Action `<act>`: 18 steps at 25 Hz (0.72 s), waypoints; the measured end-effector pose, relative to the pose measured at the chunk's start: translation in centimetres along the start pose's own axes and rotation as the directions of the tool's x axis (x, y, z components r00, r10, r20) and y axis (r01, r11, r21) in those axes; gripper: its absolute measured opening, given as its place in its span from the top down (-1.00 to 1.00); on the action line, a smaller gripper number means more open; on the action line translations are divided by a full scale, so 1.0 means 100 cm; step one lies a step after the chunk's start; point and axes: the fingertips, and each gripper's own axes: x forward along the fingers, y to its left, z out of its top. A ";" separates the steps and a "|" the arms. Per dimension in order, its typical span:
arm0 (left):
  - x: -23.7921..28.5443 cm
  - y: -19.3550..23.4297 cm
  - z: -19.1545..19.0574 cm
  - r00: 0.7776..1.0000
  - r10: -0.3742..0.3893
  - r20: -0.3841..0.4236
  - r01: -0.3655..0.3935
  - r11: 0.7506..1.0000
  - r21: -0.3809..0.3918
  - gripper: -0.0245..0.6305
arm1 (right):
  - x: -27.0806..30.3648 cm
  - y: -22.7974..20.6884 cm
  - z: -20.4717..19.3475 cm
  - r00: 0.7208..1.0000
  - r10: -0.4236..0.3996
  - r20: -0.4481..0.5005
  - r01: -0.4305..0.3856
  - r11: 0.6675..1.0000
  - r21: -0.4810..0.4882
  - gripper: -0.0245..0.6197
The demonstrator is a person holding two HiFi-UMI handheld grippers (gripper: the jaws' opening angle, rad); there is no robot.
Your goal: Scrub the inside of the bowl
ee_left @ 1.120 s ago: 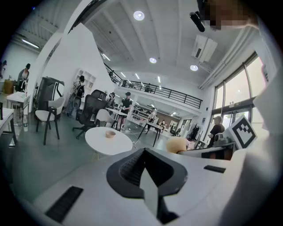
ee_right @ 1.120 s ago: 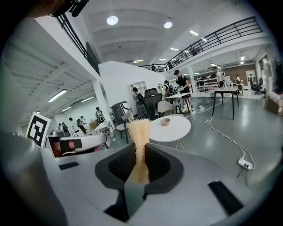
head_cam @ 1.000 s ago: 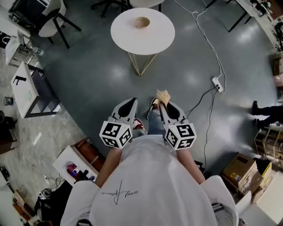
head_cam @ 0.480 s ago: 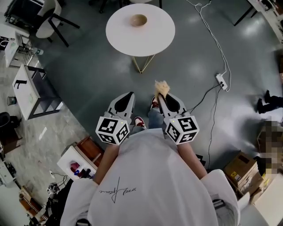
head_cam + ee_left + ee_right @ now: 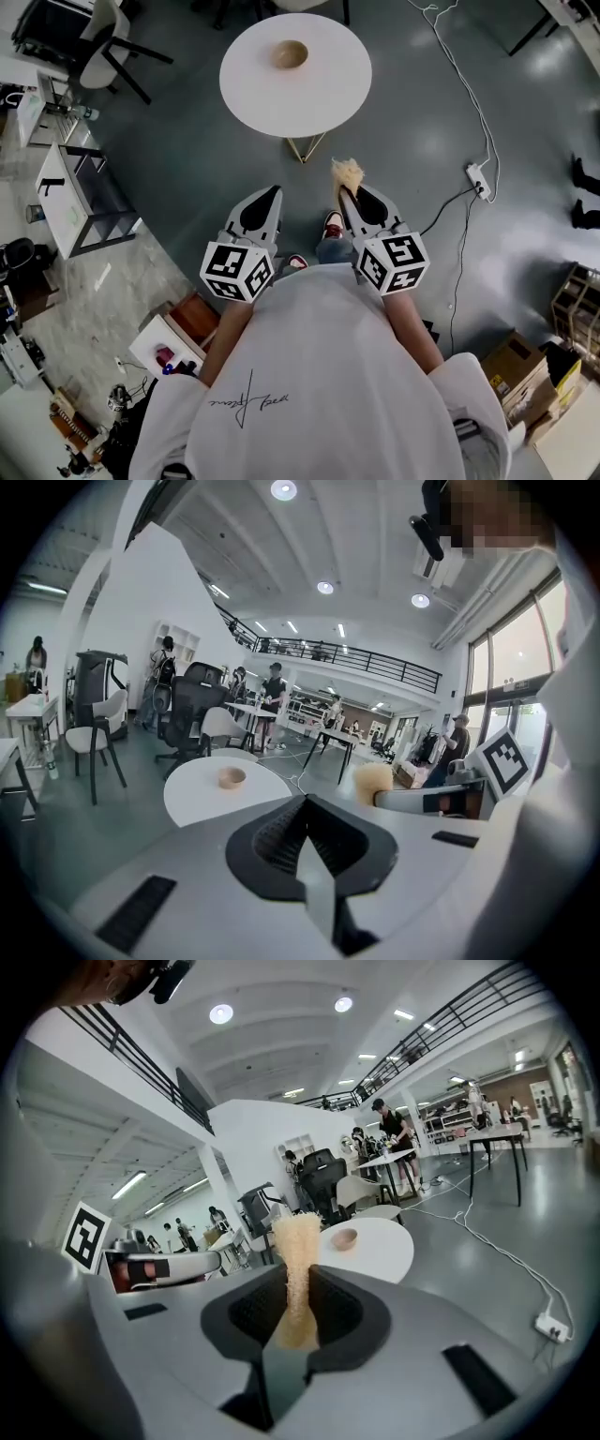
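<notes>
Left gripper (image 5: 272, 190): jaws closed together, nothing between them.
Right gripper (image 5: 345, 192): jaws clamped on a straw-coloured scrubber (image 5: 348, 172); its frayed end projects past the tips.
Bowl (image 5: 290, 54): upright on the round white table (image 5: 323, 98), well apart from both grippers.
Grippers: side by side, both pointing toward the table.

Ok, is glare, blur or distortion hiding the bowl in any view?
Head view: sharp, edges bent, soft light patches on the floor, bowl clear. Left gripper view: fisheye, dark corners, bowl small but visible. Right gripper view: same fisheye, scrubber looms close, bowl beside it unhidden.
</notes>
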 end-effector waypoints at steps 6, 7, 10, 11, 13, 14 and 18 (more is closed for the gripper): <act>0.033 -0.004 0.016 1.000 0.024 -0.004 -0.024 1.000 0.006 0.91 | 0.009 -0.038 0.016 1.000 0.011 -0.014 -0.011 1.000 0.015 0.68; 0.039 -0.006 0.018 1.000 0.025 -0.005 -0.025 1.000 0.010 0.91 | 0.011 -0.045 0.018 1.000 0.016 -0.016 -0.016 1.000 0.025 0.68; 0.053 -0.011 0.020 0.999 0.024 -0.021 -0.023 0.999 0.024 0.91 | 0.015 -0.058 0.026 0.999 0.029 -0.013 -0.029 0.999 0.045 0.68; 0.055 -0.013 0.020 0.999 0.024 -0.026 -0.023 0.999 0.026 0.91 | 0.016 -0.061 0.028 0.999 0.033 -0.013 -0.032 0.998 0.048 0.68; 0.056 -0.016 0.022 0.999 0.029 -0.029 -0.028 0.999 0.024 0.91 | 0.017 -0.064 0.028 0.999 0.042 -0.017 -0.041 0.998 0.055 0.68; 0.055 -0.017 0.023 0.999 0.033 -0.029 -0.032 0.999 0.021 0.91 | 0.018 -0.064 0.028 0.999 0.046 -0.019 -0.045 0.997 0.061 0.68; 0.059 -0.013 0.023 0.999 0.034 -0.039 -0.034 0.999 0.015 0.91 | 0.027 -0.063 0.031 0.998 0.064 -0.018 -0.062 0.994 0.094 0.68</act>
